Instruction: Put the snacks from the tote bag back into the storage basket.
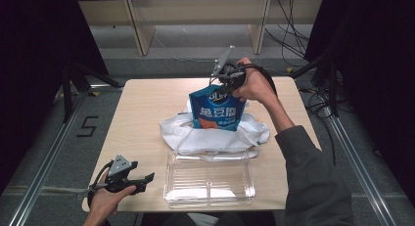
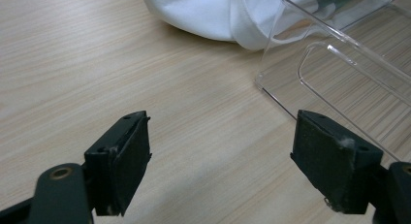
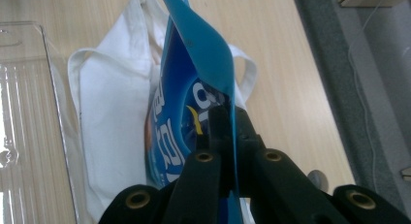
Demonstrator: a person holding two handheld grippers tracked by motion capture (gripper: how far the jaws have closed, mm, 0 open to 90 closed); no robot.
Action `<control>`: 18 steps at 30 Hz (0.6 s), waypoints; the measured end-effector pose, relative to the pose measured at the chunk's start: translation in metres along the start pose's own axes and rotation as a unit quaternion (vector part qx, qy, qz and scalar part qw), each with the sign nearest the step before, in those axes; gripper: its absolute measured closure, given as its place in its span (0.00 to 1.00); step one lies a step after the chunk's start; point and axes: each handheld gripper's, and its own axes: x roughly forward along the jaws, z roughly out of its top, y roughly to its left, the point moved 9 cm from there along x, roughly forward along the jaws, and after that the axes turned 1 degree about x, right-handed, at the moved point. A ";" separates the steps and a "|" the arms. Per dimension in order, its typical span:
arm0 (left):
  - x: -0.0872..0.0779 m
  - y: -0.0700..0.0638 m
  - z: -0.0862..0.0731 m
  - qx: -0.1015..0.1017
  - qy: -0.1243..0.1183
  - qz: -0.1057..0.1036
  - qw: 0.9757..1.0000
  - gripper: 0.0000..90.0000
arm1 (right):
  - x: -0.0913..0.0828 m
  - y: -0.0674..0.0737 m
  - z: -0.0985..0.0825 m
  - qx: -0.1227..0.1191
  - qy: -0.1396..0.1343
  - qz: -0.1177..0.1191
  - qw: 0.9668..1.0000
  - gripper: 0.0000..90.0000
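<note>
Pale wood-grain laminate covers the bench (image 1: 142, 113), a square top with rounded corners standing on a grey floor between dark curtains.

Nearest the person, at the front left corner, the left gripper (image 1: 143, 179) hovers just over the surface in the left hand (image 1: 105, 199). Its fingers (image 2: 127, 161), blunt black blocks with flat pads, stand wide apart with bare bench between them.

Just to its right lies a clear plastic tray (image 1: 210, 179), rigid, glossy and rectangular, with ribbed floor panels and rounded corners. It lies flat near the front edge, long side running left to right.

Touching the tray's far rim is a white cloth bag (image 1: 215, 138), soft, matte and crumpled, its loop handles spread flat on the wood.

Above the cloth is a blue snack pouch (image 1: 217, 111), a shiny, smooth foil packet printed with large white characters and an orange picture near its base. It hangs upright, long axis vertical, printed face toward the person, bottom edge at or inside the cloth bag; which, I cannot tell. Its top seal is curled and pinched.

Farthest back, the right gripper (image 1: 230, 81) points down from the right hand (image 1: 254, 84), its fingers (image 3: 220, 136) clamped narrowly on that top edge.
</note>
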 end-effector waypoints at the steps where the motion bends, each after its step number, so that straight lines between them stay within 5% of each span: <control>1: 0.000 -0.001 0.000 -0.006 -0.001 -0.001 1.000 0.23 | -0.004 0.000 0.002 -0.001 -0.003 -0.002 1.000 1.00; 18: 0.000 0.002 0.000 -0.006 0.001 0.003 1.000 0.23 | -0.081 0.010 0.032 -0.026 -0.030 -0.048 0.998 1.00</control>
